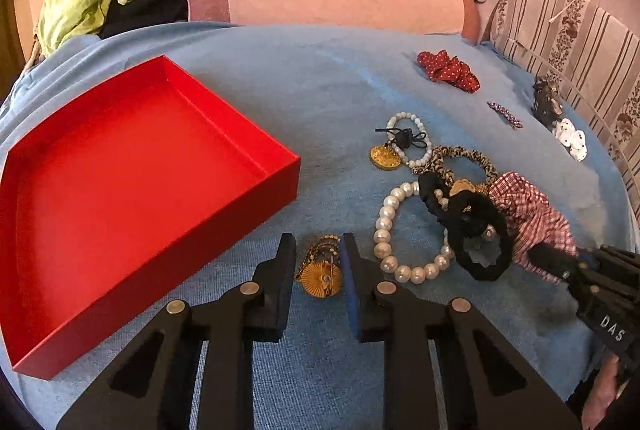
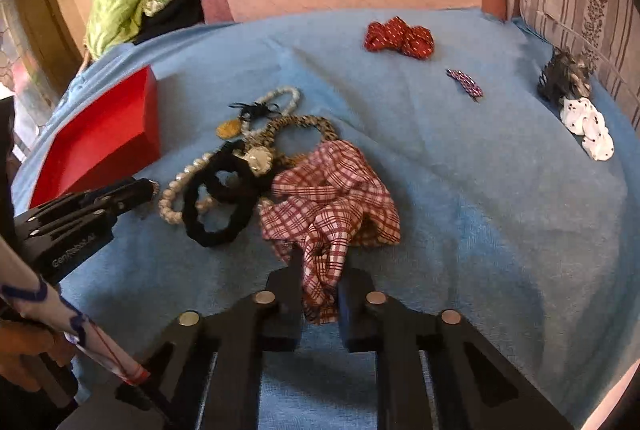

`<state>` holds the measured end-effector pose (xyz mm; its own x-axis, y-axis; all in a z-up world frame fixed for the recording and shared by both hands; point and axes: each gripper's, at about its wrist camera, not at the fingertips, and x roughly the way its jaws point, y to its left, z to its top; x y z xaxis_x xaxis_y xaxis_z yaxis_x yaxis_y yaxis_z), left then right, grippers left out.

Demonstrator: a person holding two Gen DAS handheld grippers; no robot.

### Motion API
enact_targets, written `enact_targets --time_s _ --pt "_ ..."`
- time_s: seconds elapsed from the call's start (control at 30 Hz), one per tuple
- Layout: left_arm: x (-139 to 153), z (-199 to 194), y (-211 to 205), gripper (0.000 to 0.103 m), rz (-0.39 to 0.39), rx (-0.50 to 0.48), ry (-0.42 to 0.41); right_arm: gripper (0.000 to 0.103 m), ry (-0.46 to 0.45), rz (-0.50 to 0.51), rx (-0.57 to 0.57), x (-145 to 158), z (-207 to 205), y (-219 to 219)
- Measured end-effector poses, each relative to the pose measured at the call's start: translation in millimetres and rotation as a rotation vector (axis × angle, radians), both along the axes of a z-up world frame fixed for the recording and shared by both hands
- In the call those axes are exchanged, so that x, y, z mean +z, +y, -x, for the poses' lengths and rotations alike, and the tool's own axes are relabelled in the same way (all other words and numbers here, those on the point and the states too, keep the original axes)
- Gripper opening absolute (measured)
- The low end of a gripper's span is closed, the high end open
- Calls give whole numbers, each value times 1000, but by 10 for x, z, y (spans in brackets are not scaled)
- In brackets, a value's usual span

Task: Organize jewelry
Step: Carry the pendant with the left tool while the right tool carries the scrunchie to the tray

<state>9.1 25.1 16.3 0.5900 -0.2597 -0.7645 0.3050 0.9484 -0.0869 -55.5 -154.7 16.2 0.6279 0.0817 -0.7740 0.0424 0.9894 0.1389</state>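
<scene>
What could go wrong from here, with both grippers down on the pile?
1. The right gripper pinches the checked scrunchie, which lies against the black scrunchie and pearl bracelet; lifting may drag them along.
2. The left gripper brackets the small gold piece on soft blue cloth; closing could catch fabric or let it slip.
3. The red box sits close to the left finger; a swing could knock it.

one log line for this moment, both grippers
left gripper: around gold earring | right gripper: on checked scrunchie | red box: empty
</scene>
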Motion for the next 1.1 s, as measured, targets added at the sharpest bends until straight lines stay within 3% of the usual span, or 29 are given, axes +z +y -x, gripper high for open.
enact_targets --time_s 0.37,0.73,1.1 --pt "169 93 -3 22 -29 15 -76 12 -132 33 -67 234 166 -105" --pt "459 274 109 22 -52 56 -204 12 -164 87 -26 367 292 79" --pt "876 516 437 22 -83 183 -364 12 -196 112 26 584 451 358"
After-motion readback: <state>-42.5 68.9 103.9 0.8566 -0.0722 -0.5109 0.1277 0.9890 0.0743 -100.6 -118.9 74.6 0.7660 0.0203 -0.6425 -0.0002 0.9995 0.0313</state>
